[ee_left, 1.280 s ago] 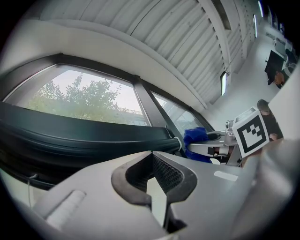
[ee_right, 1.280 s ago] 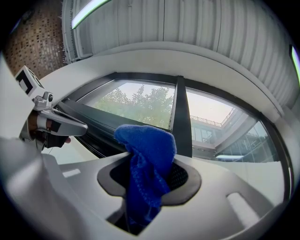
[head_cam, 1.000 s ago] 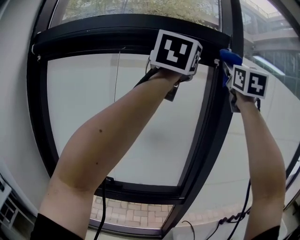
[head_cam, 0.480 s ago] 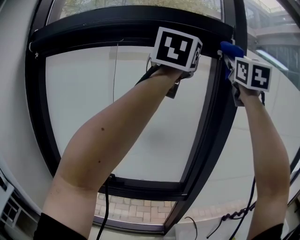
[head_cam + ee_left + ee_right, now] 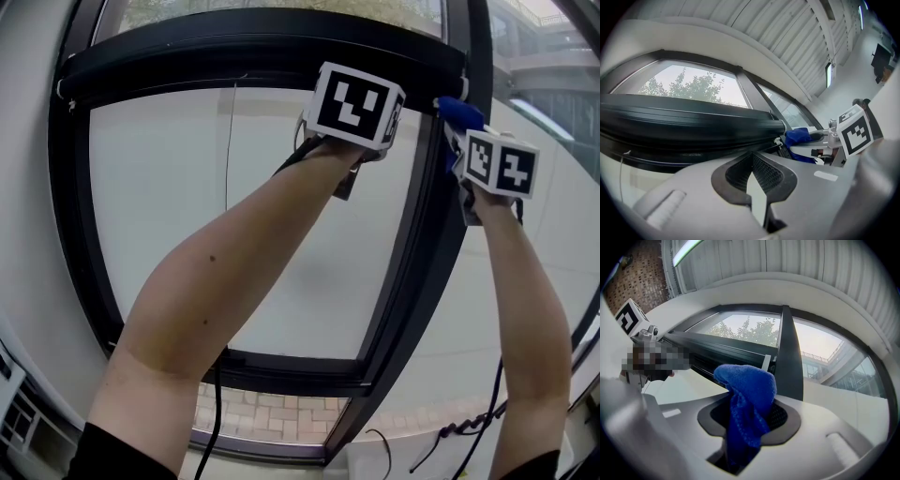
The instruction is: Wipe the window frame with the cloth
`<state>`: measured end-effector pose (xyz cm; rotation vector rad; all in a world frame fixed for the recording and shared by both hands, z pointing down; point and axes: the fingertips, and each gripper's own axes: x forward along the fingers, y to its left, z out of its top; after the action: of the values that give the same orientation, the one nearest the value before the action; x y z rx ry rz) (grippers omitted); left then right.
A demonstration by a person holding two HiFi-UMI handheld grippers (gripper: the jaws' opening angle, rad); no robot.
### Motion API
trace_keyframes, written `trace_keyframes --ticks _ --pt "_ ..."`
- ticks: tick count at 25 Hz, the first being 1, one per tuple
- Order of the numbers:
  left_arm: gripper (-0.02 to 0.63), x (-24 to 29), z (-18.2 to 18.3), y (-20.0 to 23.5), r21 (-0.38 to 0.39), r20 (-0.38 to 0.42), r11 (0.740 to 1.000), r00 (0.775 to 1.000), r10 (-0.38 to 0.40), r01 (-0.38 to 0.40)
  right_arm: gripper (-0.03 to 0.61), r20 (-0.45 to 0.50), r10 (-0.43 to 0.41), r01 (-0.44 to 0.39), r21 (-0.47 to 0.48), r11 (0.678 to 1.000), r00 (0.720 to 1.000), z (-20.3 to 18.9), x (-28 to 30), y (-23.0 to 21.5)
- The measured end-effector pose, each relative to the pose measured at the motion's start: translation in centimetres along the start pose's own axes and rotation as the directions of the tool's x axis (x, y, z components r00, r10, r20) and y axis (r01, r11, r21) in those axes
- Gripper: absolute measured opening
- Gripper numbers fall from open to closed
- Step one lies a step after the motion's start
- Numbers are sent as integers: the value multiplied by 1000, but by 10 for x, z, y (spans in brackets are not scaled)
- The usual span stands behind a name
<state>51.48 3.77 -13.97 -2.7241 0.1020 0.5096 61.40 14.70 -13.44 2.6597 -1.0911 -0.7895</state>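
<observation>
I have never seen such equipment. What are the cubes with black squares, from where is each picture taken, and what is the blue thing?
A person holds a gripper, a two-jaw hand tool, in each hand; the cubes are parts of them. One picture comes from a camera on the person's head, the others from a camera on each gripper. The right gripper is shut on a blue cloth near the black window frame. The left gripper is shut and empty.

Black metal window frame (image 5: 234,58) curving around pale glass panes (image 5: 169,216), crumpled blue microfibre cloth (image 5: 461,111) sitting at its upper right corner.
</observation>
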Motion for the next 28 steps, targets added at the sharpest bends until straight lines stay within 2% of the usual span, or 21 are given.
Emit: trace_keyframes --ticks 9,14,18,24,28 --pt "-11 -6 -21 6 -21 -35 1000 999 15 -16 140 -31 6 -6 8 1000 999 -27 -12 10" --pt "-11 -9 -33 -3 -75 -21 997 1000 -13 11 140 -46 17 -17 20 1000 999 -41 -17 14" --pt "-11 -11 -55 -13 -119 -53 993 998 -27 21 140 -50 24 -22 28 999 998 -55 -24 18" --pt "-11 -14 -91 -18 -128 -94 992 995 -20 8 140 -41 48 -48 15 999 998 -73 -30 28" --pt "-11 -16 -108 -24 -76 -110 997 994 -1 -8 140 -33 46 -45 33 998 998 -79 -34 28"
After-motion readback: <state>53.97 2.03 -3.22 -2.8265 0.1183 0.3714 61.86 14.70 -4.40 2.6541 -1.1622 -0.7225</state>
